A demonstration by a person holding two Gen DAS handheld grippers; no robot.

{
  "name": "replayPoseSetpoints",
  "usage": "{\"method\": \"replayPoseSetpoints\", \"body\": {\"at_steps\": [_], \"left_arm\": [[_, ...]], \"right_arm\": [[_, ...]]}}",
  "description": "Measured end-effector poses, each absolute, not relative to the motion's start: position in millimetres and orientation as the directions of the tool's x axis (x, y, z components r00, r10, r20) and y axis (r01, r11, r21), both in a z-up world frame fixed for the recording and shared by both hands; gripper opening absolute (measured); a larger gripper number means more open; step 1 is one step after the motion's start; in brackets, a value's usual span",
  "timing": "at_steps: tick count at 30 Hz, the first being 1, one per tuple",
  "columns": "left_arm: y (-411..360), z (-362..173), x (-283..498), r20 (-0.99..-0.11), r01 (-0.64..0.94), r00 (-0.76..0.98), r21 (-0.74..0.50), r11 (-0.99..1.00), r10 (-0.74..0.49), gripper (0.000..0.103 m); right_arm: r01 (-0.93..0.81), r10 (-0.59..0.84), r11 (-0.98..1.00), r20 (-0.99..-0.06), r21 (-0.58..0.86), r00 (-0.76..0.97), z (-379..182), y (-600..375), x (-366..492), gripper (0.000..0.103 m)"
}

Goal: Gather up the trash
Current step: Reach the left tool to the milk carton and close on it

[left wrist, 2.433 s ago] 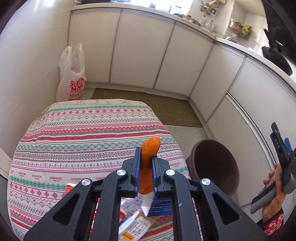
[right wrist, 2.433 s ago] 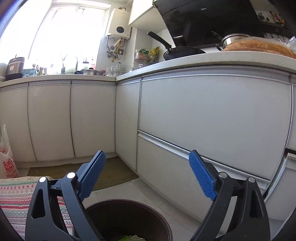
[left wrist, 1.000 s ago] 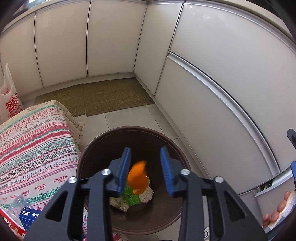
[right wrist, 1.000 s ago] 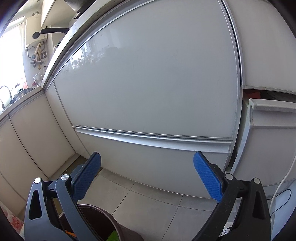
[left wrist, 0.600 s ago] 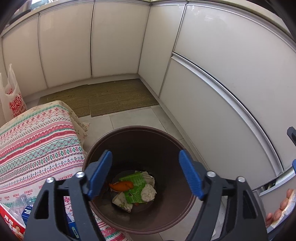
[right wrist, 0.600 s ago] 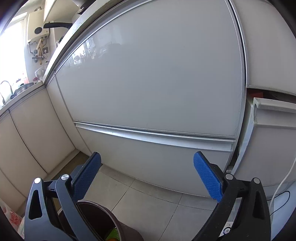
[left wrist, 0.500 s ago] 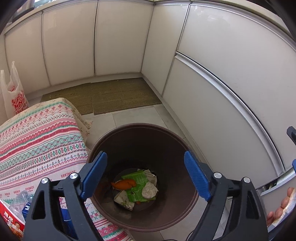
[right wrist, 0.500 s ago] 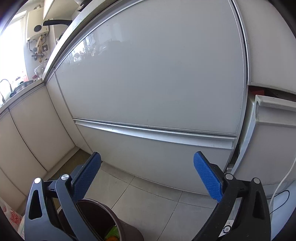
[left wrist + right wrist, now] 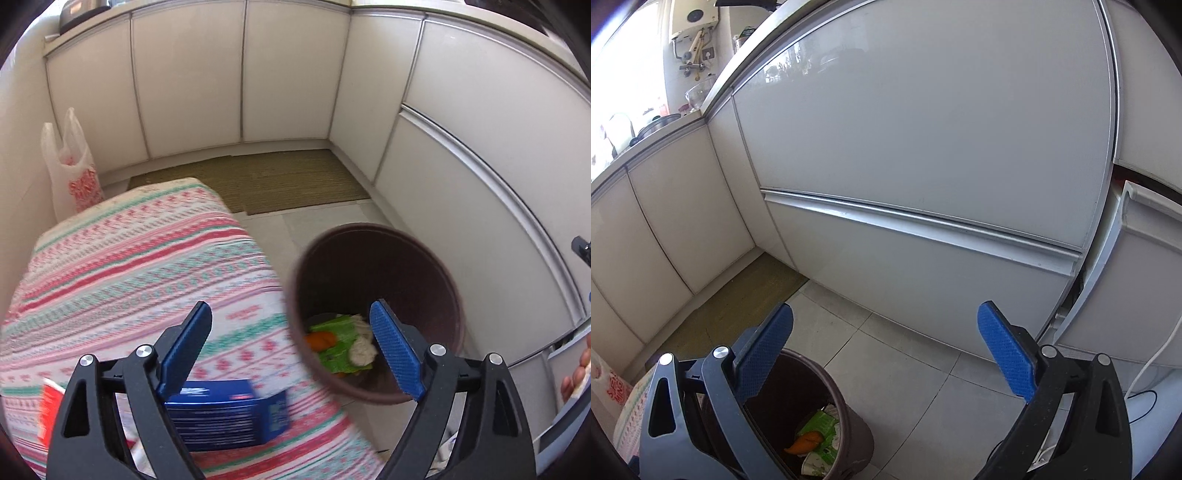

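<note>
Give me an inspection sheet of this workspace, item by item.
Surface: patterned cloth covering a table; grey floor tiles beside it.
Job's things: brown bin on the floor, holding an orange peel, a green wrapper and white crumpled paper.
Clutter: blue box and a red packet lying on the cloth.
Grippers: left tongs open and empty, having just been opening; right tongs open and empty.
Cables: white cable and black cable by the appliance at right.
Surroundings: white cabinets, woven mat, white plastic bag by the wall.
</note>
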State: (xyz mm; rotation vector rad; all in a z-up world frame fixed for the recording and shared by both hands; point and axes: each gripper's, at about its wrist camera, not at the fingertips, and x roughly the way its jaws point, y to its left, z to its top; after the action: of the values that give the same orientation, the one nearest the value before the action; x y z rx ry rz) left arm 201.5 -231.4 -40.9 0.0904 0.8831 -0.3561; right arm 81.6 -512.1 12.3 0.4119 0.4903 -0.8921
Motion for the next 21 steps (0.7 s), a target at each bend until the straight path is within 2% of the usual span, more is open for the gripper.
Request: {"method": "replayPoseSetpoints", "body": {"at_steps": [6,11,14,17,21], "left_arm": [[-163.9,-25.6,209.0,-0.8,0.337,0.581,0.073,0.939,-0.146,0.089],[-104.2,-36.7,213.8,-0.855,0.263,0.516,0.109,0.959,-0.044,0.09],[-66.2,-53.3,210.8,-0.889,0.17,0.458,0.071,0.983,-0.015,0.09],[-34.3,-68.6,200.2,-0.912,0.099,0.406,-0.014,0.995,-0.053,0.09],[-17.2,-80.9,174.8,-0.922,0.13,0.379,-0.032,0.991,-0.079,0.09]], "right_arm": [[0.753,-0.563,0.641,-0.575,0.15,0.594,15.8,-469.7,86.5,0.096],[0.681,-0.494,0.718,-0.585,0.142,0.643,15.2,-428.6,98.7,0.096],[0.631,-0.462,0.767,-0.587,0.112,0.665,12.9,-401.9,108.0,0.096],[0.577,-0.425,0.813,-0.592,0.083,0.685,10.3,-380.3,118.1,0.096],[0.527,-0.4,0.849,-0.599,0.043,0.693,7.5,-361.5,128.2,0.096]]}}
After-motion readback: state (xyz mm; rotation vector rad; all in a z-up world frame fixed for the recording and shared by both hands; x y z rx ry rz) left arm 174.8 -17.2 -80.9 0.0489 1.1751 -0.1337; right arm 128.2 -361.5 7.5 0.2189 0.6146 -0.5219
